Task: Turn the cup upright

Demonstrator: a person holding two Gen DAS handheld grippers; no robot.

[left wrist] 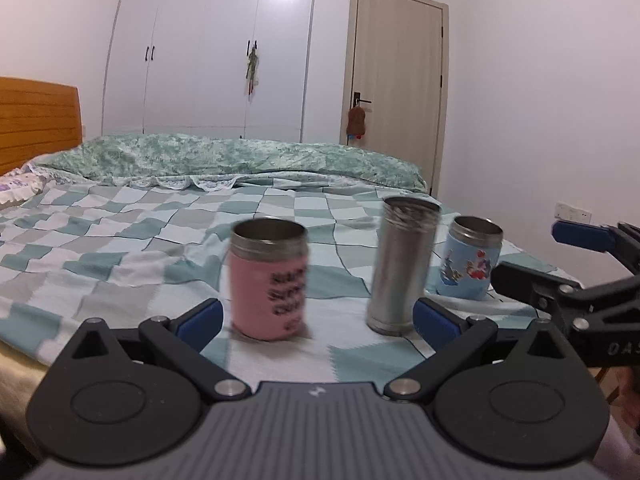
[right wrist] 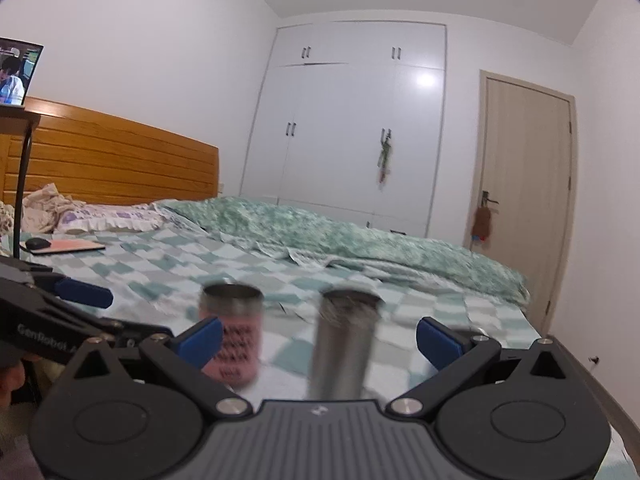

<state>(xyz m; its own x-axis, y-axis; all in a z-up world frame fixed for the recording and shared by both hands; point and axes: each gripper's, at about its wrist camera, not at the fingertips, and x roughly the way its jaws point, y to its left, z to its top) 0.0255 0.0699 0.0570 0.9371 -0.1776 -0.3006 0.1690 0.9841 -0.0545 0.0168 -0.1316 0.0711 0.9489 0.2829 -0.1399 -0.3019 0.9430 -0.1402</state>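
1. Both jaws of my left gripper (left wrist: 318, 322) are standing wide apart in the left wrist view, gripping nothing; the blue pads (left wrist: 200, 320) are hanging clear on either side of the cups.
2. Between those pads the pink cup (left wrist: 268, 280) is standing upright on the checked bedspread (left wrist: 120, 240), mouth up (its print is blurred), and the tall steel cup (left wrist: 400, 264) is standing upright just beside it to the right.
3. Farther right the light blue cup (left wrist: 470, 258) is also sitting mouth up, near the steel one but not touching it.
4. At the right edge my right gripper (left wrist: 536, 256) is showing, its fingers spread and empty.
5. Turning to the right wrist view, my right gripper (right wrist: 320, 342) is again gaping wide with nothing held.
6. Its left pad (right wrist: 202, 340) is overlapping the pink cup (right wrist: 240, 344) in the picture (contact I cannot tell), while the steel cup (right wrist: 344, 344) is standing upright in the gap.
7. My left gripper (right wrist: 84, 294) is poking in at the left edge.
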